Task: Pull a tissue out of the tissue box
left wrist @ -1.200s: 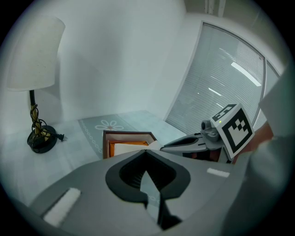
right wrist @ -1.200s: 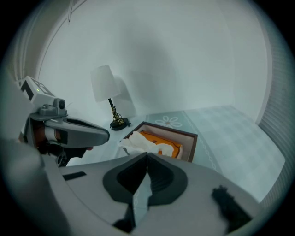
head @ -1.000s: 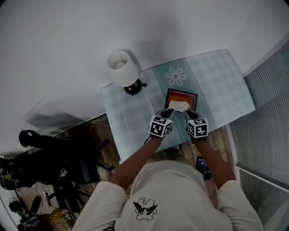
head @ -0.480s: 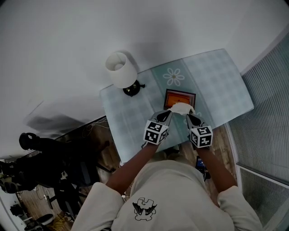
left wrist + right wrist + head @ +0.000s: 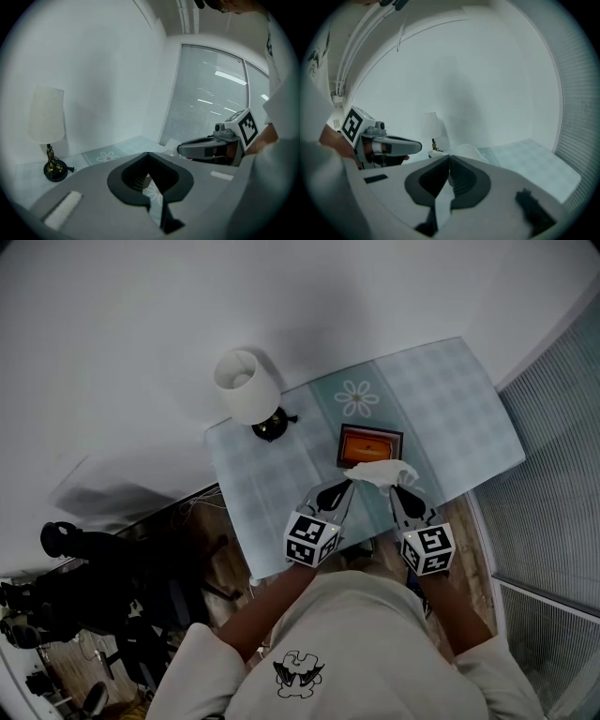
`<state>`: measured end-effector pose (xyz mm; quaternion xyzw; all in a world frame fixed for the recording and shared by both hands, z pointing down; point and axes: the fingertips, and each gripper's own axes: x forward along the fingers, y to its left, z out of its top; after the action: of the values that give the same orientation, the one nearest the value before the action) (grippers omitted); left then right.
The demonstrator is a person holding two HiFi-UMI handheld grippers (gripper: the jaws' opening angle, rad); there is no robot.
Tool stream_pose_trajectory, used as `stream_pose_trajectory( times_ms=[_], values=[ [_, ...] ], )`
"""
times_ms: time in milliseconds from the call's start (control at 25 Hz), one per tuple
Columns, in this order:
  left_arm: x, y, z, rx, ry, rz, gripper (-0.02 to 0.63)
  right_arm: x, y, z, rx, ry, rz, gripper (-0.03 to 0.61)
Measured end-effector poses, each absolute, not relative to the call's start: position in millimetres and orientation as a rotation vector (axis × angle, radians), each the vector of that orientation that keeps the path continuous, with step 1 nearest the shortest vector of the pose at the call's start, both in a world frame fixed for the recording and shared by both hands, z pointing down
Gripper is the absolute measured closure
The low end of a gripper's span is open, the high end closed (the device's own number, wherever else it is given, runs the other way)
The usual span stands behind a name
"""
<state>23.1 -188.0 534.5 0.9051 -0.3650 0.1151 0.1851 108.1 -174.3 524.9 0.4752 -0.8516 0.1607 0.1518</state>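
Note:
The tissue box (image 5: 368, 443), dark with an orange top, sits on the checked tablecloth (image 5: 450, 399). A white tissue (image 5: 380, 472) hangs above the box's near edge. My right gripper (image 5: 401, 489) is shut on its right end, and the tissue (image 5: 468, 152) bulges just past the closed tip of the right gripper (image 5: 449, 157). My left gripper (image 5: 345, 486) is close to the tissue's left end. The tips of the left gripper (image 5: 147, 154) meet, and only tablecloth shows behind them. From there the right gripper (image 5: 181, 149) is seen with the tissue (image 5: 171, 142) at its tip.
A white-shaded lamp (image 5: 246, 383) stands at the table's back left. A flower print (image 5: 356, 397) marks the cloth behind the box. Window blinds (image 5: 553, 474) run along the right. Dark equipment (image 5: 84, 559) lies on the floor at left.
Both grippers have risen and drawn back from the box. The tissue has come up with them and now spreads between their tips, over the box's near edge.

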Motion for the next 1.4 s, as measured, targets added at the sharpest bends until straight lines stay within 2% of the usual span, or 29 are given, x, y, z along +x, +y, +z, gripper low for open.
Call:
stream_pose_trajectory(
  times_ms=[440,1400],
  values=[
    [14,-164,485,2.576,-1.055,0.186,0.607,110,-149,482,1.480,-2.517,0.484,0.561],
    [16,-159,497,2.566,-1.049,0.203,0.607,105,-141,498,1.490,-2.486,0.541,0.565]
  ],
)
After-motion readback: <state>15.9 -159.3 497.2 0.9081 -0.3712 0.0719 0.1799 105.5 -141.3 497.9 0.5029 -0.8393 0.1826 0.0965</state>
